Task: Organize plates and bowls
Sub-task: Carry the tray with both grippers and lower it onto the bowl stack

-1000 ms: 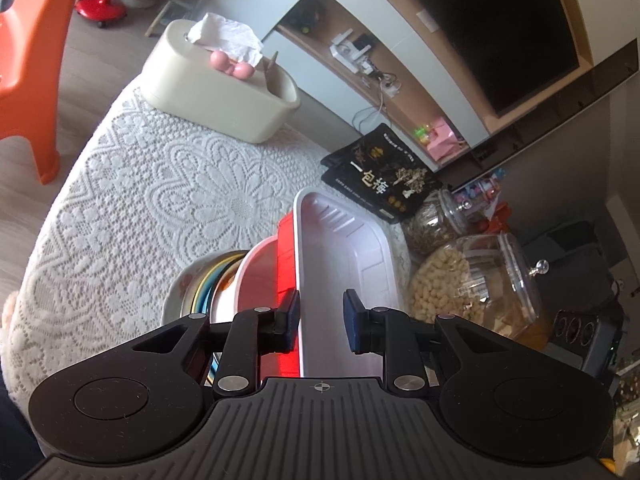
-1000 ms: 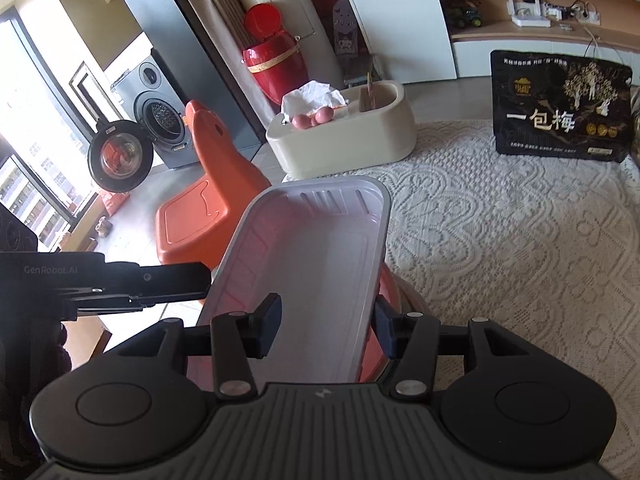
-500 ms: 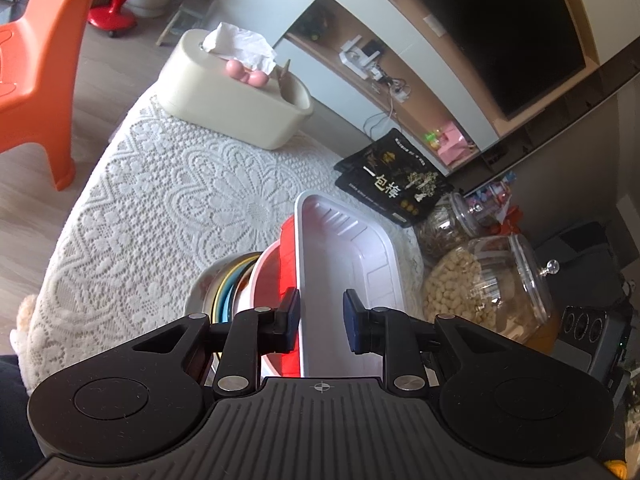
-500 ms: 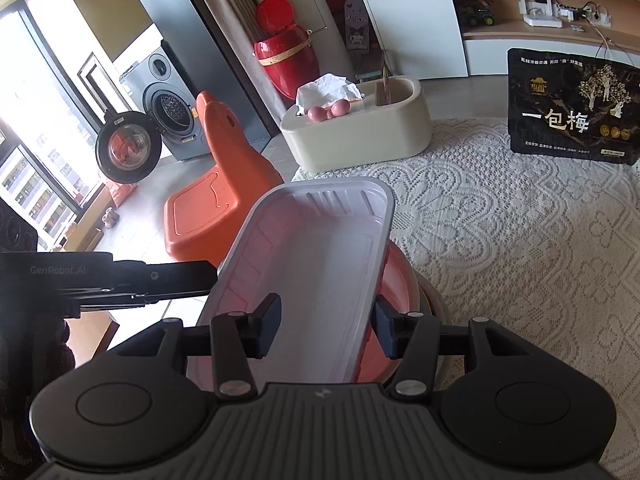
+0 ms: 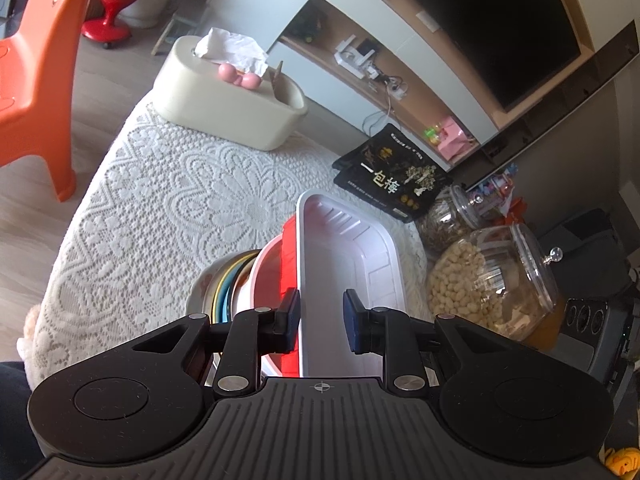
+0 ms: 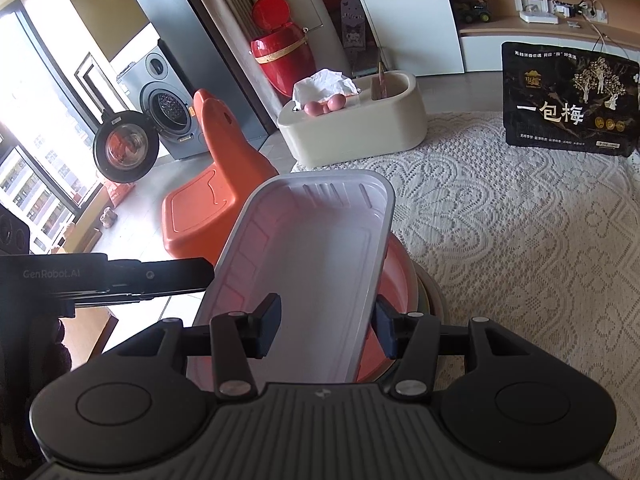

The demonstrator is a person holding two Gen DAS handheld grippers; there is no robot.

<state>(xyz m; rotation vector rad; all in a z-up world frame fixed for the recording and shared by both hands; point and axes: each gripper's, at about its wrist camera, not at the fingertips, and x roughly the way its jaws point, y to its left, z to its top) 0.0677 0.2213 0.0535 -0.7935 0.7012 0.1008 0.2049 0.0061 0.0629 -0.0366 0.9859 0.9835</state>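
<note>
White tray: thin plastic, light, flexy, slick rim. Judging by looks, walls will bow if squeezed hard, so grip long rims near the middle, opposite sides, as now.

Sits on top of the red bowl, which is nested in a plate stack, near the table edge, well short of the tissue box.

Long axis runs toward the tissue box/snack bag; open side up, tilted.

Left gripper: jaws straddle one long wall, left pad on the rim, other pad looks clear, so can't tell if clamped. Right gripper: jaws straddle the opposite wall; contact unclear too.
</note>
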